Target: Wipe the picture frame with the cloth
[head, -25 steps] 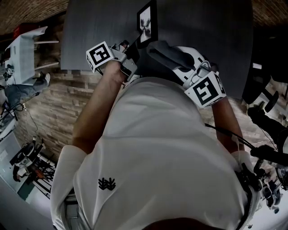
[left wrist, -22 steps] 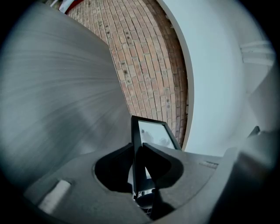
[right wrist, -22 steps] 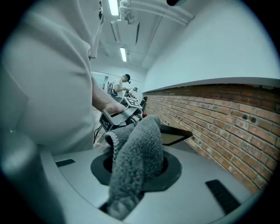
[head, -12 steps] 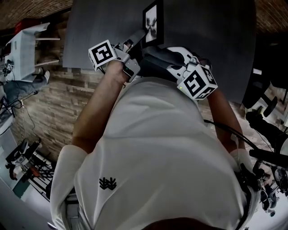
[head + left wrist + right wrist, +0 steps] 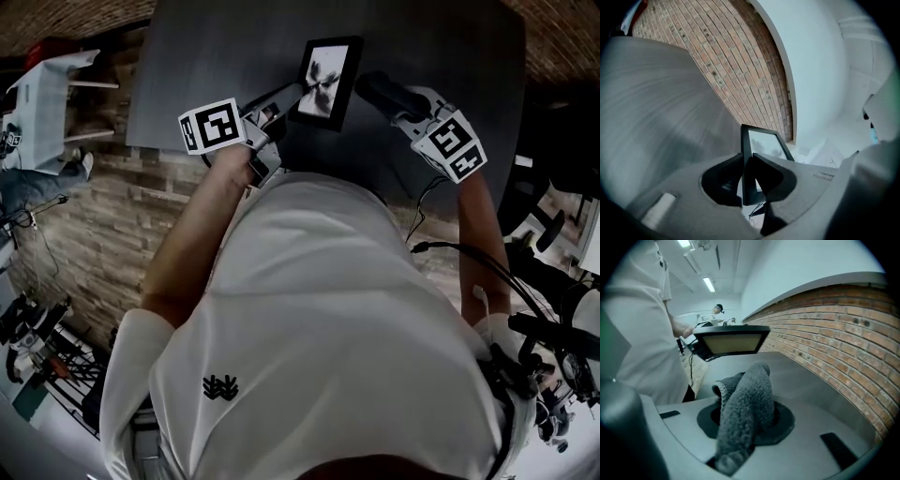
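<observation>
A black picture frame [image 5: 328,80] with a pale print hangs tilted over the dark grey table [image 5: 206,66]. My left gripper [image 5: 296,94] is shut on its left edge; in the left gripper view the jaws clamp the frame's [image 5: 761,143] black rim between them at the left gripper [image 5: 748,161]. Just to the frame's right, my right gripper [image 5: 382,96] is shut on a bunched grey cloth [image 5: 368,86]. In the right gripper view the cloth [image 5: 743,408] sticks up out of the right gripper [image 5: 743,425], a short way below and apart from the frame [image 5: 731,341].
A brick wall [image 5: 834,333] runs along the far side of the table. A white chair [image 5: 52,94] stands at the left, and cables and dark equipment [image 5: 553,272] lie at the right. A person [image 5: 718,309] stands far off in the room.
The right gripper with the cloth swung from below the frame out to its right. The left gripper rolled the frame so its face shows more and lifted it slightly.
</observation>
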The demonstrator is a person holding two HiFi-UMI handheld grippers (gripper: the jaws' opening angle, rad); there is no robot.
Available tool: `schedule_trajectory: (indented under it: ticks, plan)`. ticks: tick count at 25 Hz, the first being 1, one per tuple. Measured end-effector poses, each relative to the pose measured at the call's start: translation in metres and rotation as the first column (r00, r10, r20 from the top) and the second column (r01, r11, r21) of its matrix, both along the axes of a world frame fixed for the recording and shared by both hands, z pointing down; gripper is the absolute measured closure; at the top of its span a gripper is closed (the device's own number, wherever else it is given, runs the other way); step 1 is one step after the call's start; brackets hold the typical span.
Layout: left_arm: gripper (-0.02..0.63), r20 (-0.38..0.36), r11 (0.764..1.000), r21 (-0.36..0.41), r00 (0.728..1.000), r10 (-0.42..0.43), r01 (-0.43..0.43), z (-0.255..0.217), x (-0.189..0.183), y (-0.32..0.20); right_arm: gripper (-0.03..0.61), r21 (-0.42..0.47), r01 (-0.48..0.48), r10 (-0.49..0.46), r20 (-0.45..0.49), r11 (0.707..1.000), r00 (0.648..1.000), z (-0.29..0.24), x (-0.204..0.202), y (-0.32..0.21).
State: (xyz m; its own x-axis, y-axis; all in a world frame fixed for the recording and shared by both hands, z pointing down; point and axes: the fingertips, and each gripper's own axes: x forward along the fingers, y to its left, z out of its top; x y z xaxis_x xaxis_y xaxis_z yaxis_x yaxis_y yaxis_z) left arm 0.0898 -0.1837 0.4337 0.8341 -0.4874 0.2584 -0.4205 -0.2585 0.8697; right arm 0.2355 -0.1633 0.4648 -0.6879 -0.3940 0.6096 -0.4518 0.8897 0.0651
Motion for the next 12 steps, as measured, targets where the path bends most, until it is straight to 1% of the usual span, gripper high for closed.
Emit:
schedule_trajectory:
  ticks: [2, 4, 7, 10, 12]
  plan:
    - [0.540, 0.034, 0.998, 0.029, 0.998, 0.054, -0.055, -0.001, -0.002, 0.008, 0.488, 0.020, -0.052, 0.052, 0.024, 0.998, 0.998, -0.017, 0.012, -0.020]
    - [0.540, 0.055, 0.992, 0.056, 0.992, 0.113, -0.116, -0.004, -0.007, 0.020, 0.488, 0.023, -0.065, 0.063, 0.079, 0.998, 0.995, -0.038, 0.009, -0.031]
    - [0.540, 0.056, 0.980, 0.077, 0.982, 0.179, -0.183, -0.010, -0.007, 0.027, 0.488, -0.011, -0.008, 0.010, 0.190, 1.000, 0.982, -0.062, -0.006, -0.042]
    - [0.540, 0.055, 0.968, 0.089, 0.972, 0.230, -0.235, -0.013, -0.004, 0.031, 0.488, -0.048, 0.058, -0.044, 0.244, 0.997, 0.969, -0.066, -0.023, -0.049]
    - [0.540, 0.056, 0.957, 0.102, 0.962, 0.266, -0.271, -0.016, -0.009, 0.037, 0.488, -0.082, 0.098, -0.071, 0.281, 0.992, 0.957, -0.065, -0.041, -0.049]
